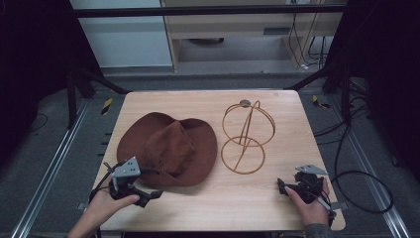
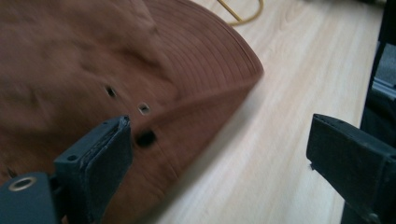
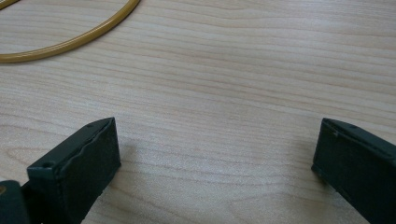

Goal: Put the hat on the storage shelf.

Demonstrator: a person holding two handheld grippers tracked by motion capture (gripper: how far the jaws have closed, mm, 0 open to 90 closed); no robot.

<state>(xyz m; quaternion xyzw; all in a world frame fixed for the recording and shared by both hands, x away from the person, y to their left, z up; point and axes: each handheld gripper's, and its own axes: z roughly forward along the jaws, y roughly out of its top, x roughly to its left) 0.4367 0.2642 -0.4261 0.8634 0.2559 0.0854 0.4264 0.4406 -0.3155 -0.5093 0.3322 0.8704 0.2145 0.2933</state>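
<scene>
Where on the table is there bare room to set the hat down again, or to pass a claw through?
Free: the front strip of the table between the left claw and right claw, and the right edge beside the wire stand. The far-left corner is also bare. Crowded: the middle, where the hat brim nearly meets the stand's base ring.

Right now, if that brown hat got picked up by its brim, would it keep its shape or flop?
The hat would probably flop: its crown already lies creased and slumped on the table, which suggests soft cloth. It likely feels light for its size. The stitched brim edge, seen between the open jaws of the left gripper, looks thin, so it may bend where pinched.
</scene>
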